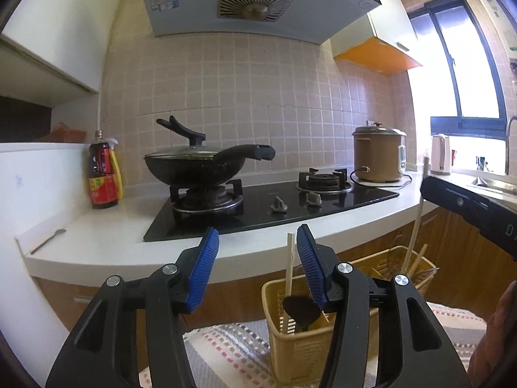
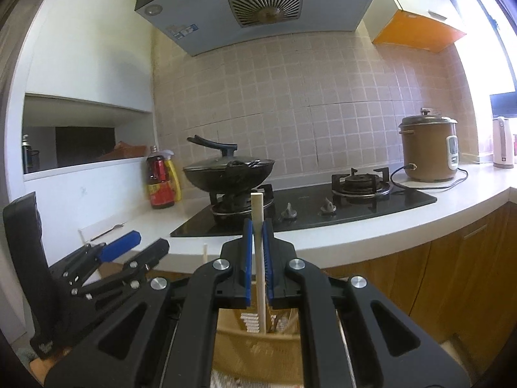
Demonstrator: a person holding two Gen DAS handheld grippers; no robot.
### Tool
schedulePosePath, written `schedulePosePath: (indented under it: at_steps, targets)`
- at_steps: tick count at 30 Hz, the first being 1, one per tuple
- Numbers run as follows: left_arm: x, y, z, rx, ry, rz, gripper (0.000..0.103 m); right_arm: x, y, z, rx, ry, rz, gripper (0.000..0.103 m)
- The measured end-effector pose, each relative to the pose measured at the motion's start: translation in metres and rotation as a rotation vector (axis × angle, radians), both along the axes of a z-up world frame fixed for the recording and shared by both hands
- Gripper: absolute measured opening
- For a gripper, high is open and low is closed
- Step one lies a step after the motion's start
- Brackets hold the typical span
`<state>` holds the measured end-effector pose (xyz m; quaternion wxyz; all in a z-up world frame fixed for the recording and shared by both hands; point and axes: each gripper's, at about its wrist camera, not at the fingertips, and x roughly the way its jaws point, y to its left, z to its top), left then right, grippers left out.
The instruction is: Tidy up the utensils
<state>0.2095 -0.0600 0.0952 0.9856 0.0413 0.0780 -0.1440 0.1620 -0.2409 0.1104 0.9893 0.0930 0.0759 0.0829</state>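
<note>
Chopstick (image 2: 258, 245), light, stiff, slick, is clenched mid-shaft by right gripper (image 2: 257, 229); left gripper (image 1: 257, 239) hangs released.

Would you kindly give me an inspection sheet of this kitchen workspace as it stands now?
Surface: white counter with black gas hob.
Job's things: chopstick; yellow utensil holder holding a chopstick and dark utensil; spoon on the counter.
Clutter: lidded wok, sauce bottle.
Grippers: left gripper open; right gripper shut on chopstick.
Cables: rice cooker cord.
Surroundings: range hood, tiled wall.
</note>
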Motion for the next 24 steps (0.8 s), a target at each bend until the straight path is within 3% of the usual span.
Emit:
schedulePosePath:
  at_steps: [4, 6, 8, 15, 17, 19, 24]
  targets:
    - [-0.021, 0.015, 0.011, -0.045, 0.002, 0.007, 0.053, -0.019, -0.001, 0.007, -0.024, 0.003, -0.007, 0.010]
    - [-0.032, 0.023, 0.016, -0.063, 0.004, 0.009, 0.054, -0.029, -0.003, 0.012, -0.024, 0.011, 0.000, 0.020]
    - [-0.046, 0.031, 0.021, -0.078, 0.008, 0.011, 0.056, -0.041, -0.004, 0.015, -0.025, 0.014, -0.002, 0.040]
    - [-0.091, 0.050, 0.018, -0.096, 0.051, 0.026, 0.060, -0.085, -0.004, 0.009, -0.040, 0.060, -0.005, 0.042]
    - [-0.106, 0.054, 0.012, -0.100, 0.073, 0.030, 0.062, -0.099, -0.001, 0.002, -0.046, 0.083, -0.002, 0.050]
    - [-0.121, 0.057, 0.005, -0.102, 0.091, 0.045, 0.073, -0.112, 0.002, -0.006, -0.057, 0.094, -0.013, 0.058]
    - [-0.148, 0.062, -0.014, -0.130, 0.145, 0.059, 0.077, -0.137, 0.010, -0.029, -0.083, 0.135, -0.038, 0.060]
